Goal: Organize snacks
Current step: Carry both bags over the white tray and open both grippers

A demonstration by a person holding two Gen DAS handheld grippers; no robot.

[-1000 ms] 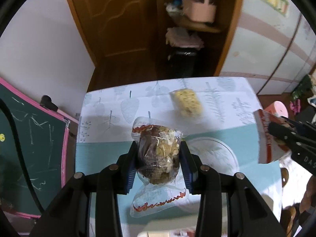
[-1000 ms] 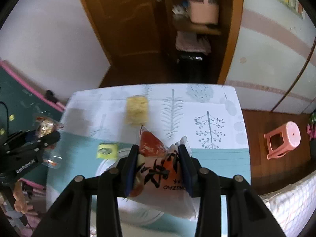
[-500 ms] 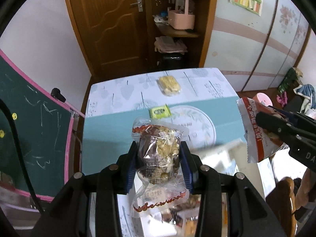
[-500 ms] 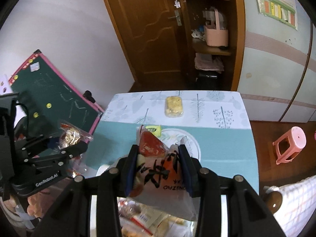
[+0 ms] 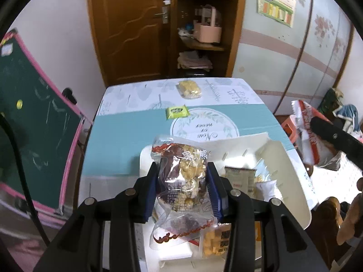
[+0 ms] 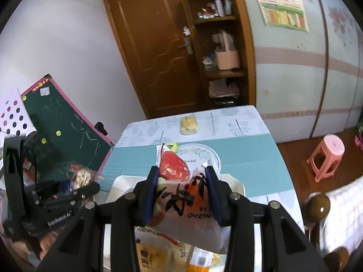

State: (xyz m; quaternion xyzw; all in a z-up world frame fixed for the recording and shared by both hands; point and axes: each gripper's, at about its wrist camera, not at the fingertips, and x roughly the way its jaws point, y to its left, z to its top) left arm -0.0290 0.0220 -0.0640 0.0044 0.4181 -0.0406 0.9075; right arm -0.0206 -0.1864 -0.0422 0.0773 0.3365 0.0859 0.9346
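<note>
Two loose snacks lie on the counter (image 5: 118, 145), which wears a teal and white cloth with leaf prints: a yellow cracker pack (image 5: 189, 89) toward 12 o'clock and a small green packet (image 5: 177, 112) just nearer, at the edge of a round printed emblem. Beyond the counter stand a brown wooden door (image 5: 131, 29) and open shelves (image 5: 204, 45); a green chalkboard (image 5: 34, 122) with a pink frame leans at 9 o'clock, and a pink stool (image 6: 326, 158) sits on the floor at 3 o'clock.

Below both grippers a white bin (image 5: 292, 181) holds several packets. The left gripper (image 5: 182, 188) is clenched on a clear nut bag (image 5: 181, 181) with red trim, held above the bin. The right gripper (image 6: 181, 195) grasps a red and white snack bag (image 6: 179, 192) with black lettering, also above the bin.
</note>
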